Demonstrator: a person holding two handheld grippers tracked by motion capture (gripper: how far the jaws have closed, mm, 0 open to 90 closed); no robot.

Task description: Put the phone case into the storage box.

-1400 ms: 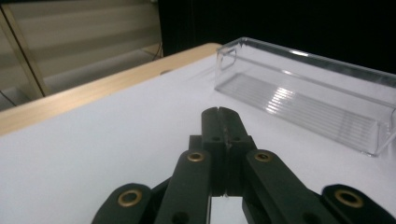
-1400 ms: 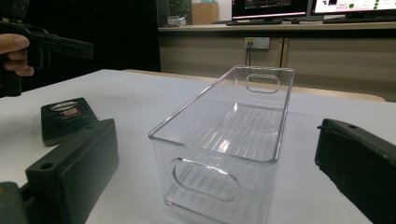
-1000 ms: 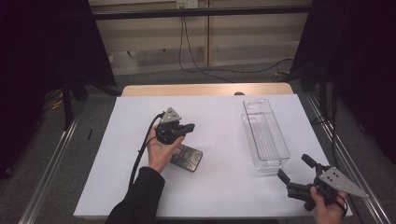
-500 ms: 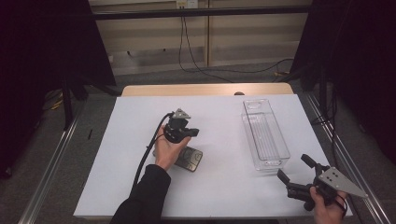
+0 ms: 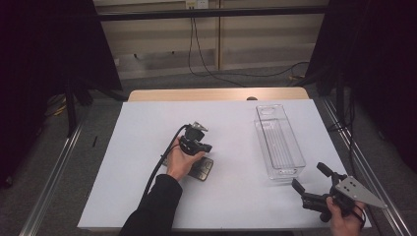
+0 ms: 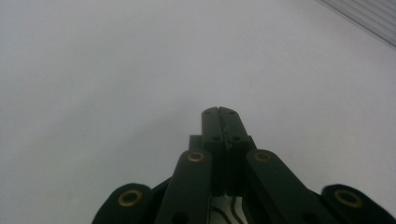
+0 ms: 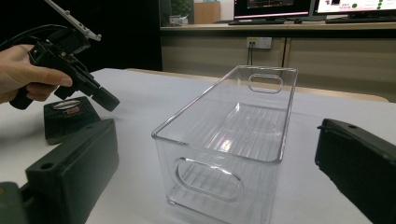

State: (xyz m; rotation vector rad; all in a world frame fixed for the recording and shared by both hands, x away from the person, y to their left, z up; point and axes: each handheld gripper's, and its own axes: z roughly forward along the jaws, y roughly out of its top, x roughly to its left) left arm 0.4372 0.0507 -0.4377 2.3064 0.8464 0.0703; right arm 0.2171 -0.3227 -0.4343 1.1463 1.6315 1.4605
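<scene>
A flat dark rectangular object [image 5: 202, 169] lies on the white table near the middle, also seen as a black slab [image 7: 65, 117] in the right gripper view. My left gripper [image 5: 205, 147] hovers just above it, held in a hand, jaws shut and empty. In the left gripper view the left gripper [image 6: 218, 110] points at bare white table. A clear plastic bin [image 5: 277, 142] stands empty at the right. My right gripper [image 5: 311, 180] rests low at the front right corner, jaws wide open, facing the bin's near end [image 7: 210, 179].
The white table sheet [image 5: 147, 147] has free room at the left and front. A black cable [image 5: 160, 164] trails from the left gripper along the forearm. Metal rails [image 5: 54, 172] run along both table sides. The table's right edge lies close to the right gripper.
The left hand has shifted slightly right and turned its gripper over the dark object. The dark object, the bin and the right gripper have stayed put.
</scene>
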